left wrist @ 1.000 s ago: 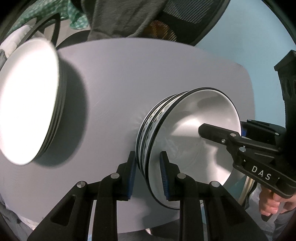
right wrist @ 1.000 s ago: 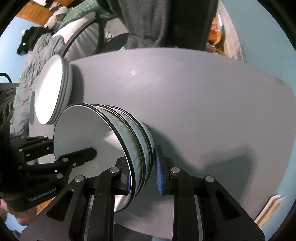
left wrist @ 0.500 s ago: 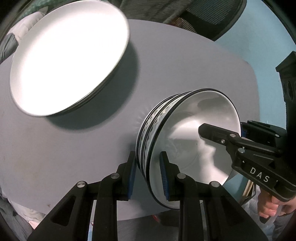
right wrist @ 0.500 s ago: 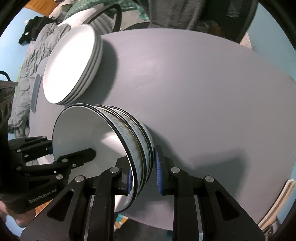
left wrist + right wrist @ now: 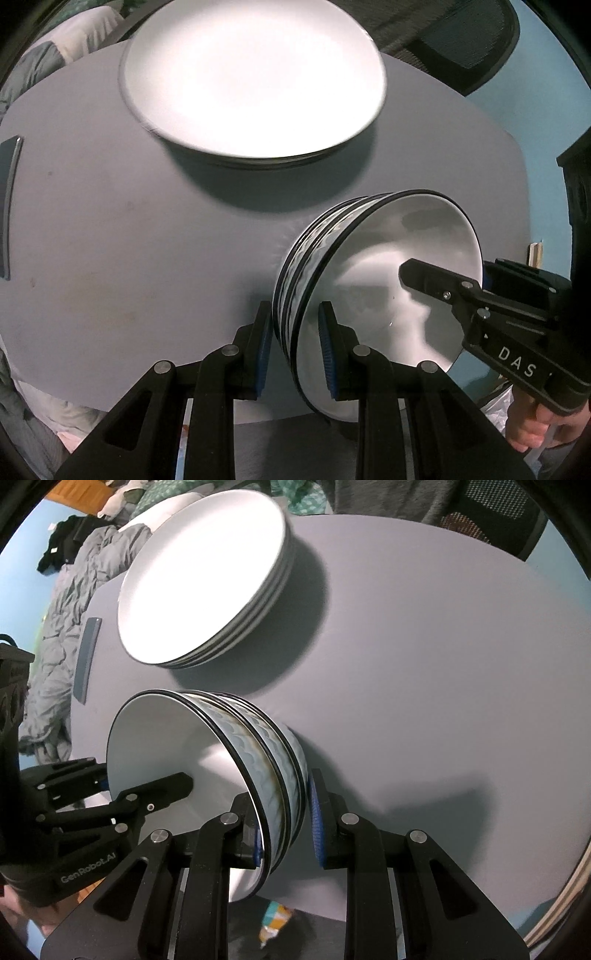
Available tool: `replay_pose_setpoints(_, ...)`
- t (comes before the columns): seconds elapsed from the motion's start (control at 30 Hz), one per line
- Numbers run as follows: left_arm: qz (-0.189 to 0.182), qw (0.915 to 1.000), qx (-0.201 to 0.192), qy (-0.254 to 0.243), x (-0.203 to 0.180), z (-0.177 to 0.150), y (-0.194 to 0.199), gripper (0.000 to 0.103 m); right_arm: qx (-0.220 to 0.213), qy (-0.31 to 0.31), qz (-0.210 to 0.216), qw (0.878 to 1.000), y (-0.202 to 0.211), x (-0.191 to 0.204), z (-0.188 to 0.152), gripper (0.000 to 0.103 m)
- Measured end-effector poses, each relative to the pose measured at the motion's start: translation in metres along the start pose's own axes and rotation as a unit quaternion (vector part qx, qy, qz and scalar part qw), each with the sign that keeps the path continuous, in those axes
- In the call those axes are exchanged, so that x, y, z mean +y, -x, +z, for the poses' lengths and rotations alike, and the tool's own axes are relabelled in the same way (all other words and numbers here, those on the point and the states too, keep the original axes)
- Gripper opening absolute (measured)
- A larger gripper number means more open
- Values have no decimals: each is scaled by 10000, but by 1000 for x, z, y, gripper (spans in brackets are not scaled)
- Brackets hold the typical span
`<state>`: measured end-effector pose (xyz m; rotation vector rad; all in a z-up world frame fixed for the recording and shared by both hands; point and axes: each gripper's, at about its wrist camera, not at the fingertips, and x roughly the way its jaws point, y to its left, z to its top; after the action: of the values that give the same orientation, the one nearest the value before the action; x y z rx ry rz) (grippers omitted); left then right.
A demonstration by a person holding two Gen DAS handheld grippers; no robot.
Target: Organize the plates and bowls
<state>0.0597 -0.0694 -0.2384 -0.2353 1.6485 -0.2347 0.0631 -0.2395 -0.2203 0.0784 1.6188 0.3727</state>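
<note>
Stack of nested white bowls with black rims and blue wave-patterned sides (image 5: 373, 295) held between both grippers over the near edge of the round grey table (image 5: 110, 258). Left gripper (image 5: 293, 347) clamped across the stack's rim, one finger inside, one outside; right gripper (image 5: 284, 823) pinching the opposite rim likewise. Stack of white flat plates (image 5: 199, 576) now nearer the view centre than half a second ago, beyond the bowls.

grey round table (image 5: 424, 657) | dark phone (image 5: 9, 206) at table edge | mesh chair (image 5: 454, 40) | rumpled grey bedding (image 5: 55, 627)
</note>
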Motion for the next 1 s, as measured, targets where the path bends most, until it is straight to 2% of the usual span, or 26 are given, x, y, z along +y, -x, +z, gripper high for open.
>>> replay_pose_setpoints(0.13, 11, 10000, 21, -24, 15, -2, 2, 24, -14, -58, 13, 10000, -8, 22, -4, 21)
replay_pose_setpoints(0.5, 14, 9999, 18, -118, 41, 0, 1, 24, -121, -329, 47, 9994, -18, 54, -10, 21)
replay_pose_setpoints(0.7, -159, 9996, -5, -213, 29, 14, -12, 24, -260, -545, 67, 9982, -15, 47, -19, 21)
replay_pose_setpoints(0.9, -210, 9994, -120, -264, 53, -1, -1, 27, -472, -1007, 287, 9934, -10, 37, -31, 26)
replay_pose_setpoints(1.0, -266, 9993, -121, -218, 59, -3, -2, 35, -615, -1174, 328, 9906, -8, 37, -41, 28)
